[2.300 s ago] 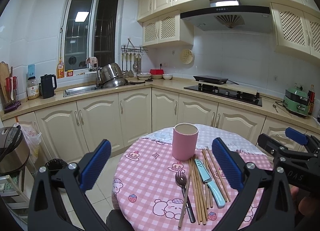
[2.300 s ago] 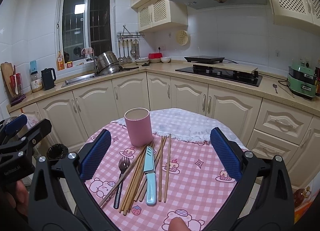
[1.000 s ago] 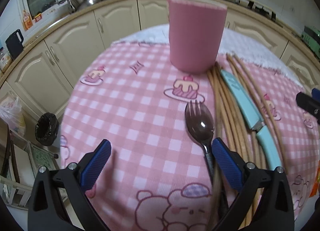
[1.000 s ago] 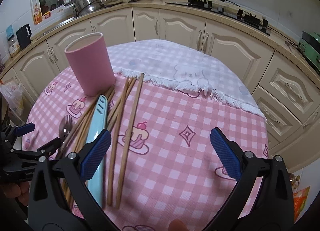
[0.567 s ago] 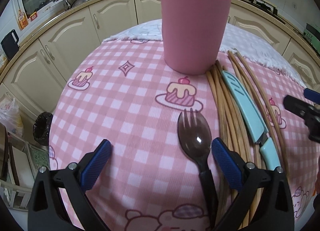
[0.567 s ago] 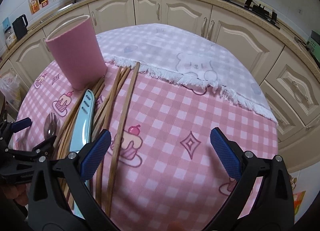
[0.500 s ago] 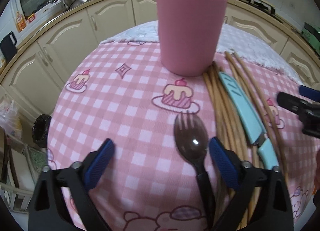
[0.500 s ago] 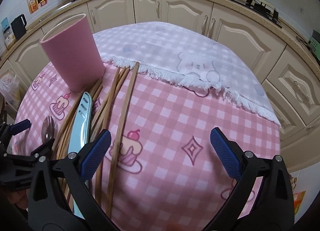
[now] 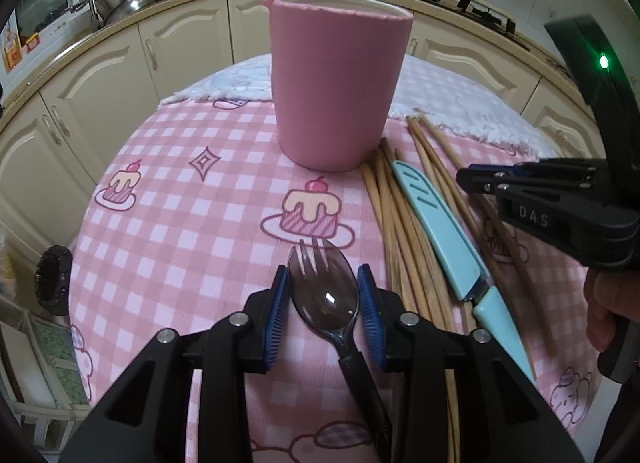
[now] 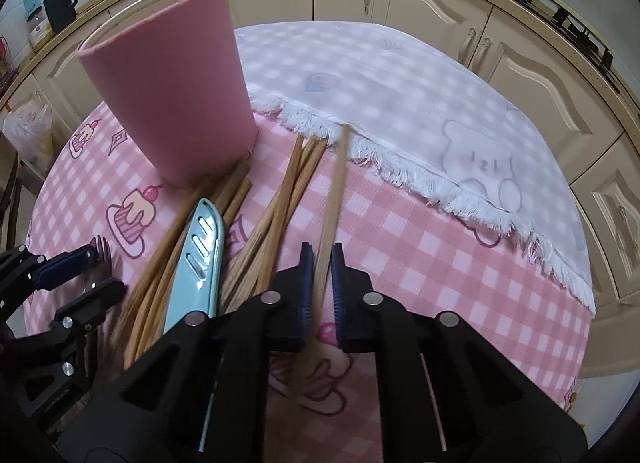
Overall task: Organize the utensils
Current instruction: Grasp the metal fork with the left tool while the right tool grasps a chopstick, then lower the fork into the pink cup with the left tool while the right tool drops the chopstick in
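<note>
Dark translucent plastic spork [image 9: 324, 295], light, slick, lying near the bench's near edge: left tool [image 9: 324, 303] closing around its bowl, better taken at the textured handle. Single slim wooden chopstick [image 10: 334, 199], stiff, light, prone to pivot, lying mid-bench: right tool [image 10: 321, 287] clenched on its lower shaft. Tall pink cylindrical cup [image 9: 338, 87], empty holder, stands upright just beyond.

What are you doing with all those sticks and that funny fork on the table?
A person is tidying utensils on the pink checked tablecloth, one tool in each hand. The left tool is closing around the bowl of the dark plastic spork. The right tool has clamped one wooden chopstick. The tall pink cup stands upright nearby, with the other wooden chopsticks and the light blue knife lying beside it.
</note>
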Available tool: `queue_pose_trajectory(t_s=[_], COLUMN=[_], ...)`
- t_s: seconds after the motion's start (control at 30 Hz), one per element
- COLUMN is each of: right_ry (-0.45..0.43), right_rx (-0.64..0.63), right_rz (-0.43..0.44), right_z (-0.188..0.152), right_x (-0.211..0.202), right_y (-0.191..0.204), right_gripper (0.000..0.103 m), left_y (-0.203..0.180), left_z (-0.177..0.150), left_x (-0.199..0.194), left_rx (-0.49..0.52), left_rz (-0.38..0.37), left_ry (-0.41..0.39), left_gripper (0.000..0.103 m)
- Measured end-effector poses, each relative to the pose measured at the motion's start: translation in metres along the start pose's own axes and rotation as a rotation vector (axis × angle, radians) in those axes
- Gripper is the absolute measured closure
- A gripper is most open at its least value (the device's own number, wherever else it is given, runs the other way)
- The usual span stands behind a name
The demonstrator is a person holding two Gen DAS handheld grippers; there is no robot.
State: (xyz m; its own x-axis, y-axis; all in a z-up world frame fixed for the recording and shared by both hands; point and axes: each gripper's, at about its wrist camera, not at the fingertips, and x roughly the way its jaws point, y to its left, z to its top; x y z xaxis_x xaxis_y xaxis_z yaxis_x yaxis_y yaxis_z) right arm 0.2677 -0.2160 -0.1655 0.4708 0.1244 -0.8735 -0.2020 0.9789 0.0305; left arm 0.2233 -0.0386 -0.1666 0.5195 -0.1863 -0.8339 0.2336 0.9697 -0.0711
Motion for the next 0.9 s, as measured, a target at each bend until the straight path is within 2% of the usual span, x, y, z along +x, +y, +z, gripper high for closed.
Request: queue_pose_trajectory(t_s=[0.13, 0.3, 0.47, 0.63, 0.9], right_ry=[-0.031, -0.110, -0.262, -0.408, -0.609], right_rx=[0.065, 0.137, 0.190, 0.234, 0.207], right_rz=[0.076, 0.140, 0.226, 0.305, 0.328], right_z=[-0.007, -0.018, -0.019, -0.006, 0.027], right_x=[-0.007, -0.029, -0.066, -0.095, -0.137], right_y=[-0.017, -0.033, -0.044, -0.052, -0.034], right_gripper=[0.097, 0.097, 0.097, 0.097, 0.097], left_y=[0.006, 0.012, 0.022, 0.024, 0.018], left_z=[0.001, 0.004, 0.013, 0.031, 0.072], left_x=[-0.006, -0.029, -0.052, -0.085, -0.127], left_rx=[-0.004, -0.012, -0.029, -0.024, 0.016], left_rz=[-0.026, -0.038, -0.023, -0.013, -0.011], left_ry=[-0.032, -0.133, -0.250, -0.380, -0.513], left_gripper=[0.070, 0.070, 0.070, 0.070, 0.071])
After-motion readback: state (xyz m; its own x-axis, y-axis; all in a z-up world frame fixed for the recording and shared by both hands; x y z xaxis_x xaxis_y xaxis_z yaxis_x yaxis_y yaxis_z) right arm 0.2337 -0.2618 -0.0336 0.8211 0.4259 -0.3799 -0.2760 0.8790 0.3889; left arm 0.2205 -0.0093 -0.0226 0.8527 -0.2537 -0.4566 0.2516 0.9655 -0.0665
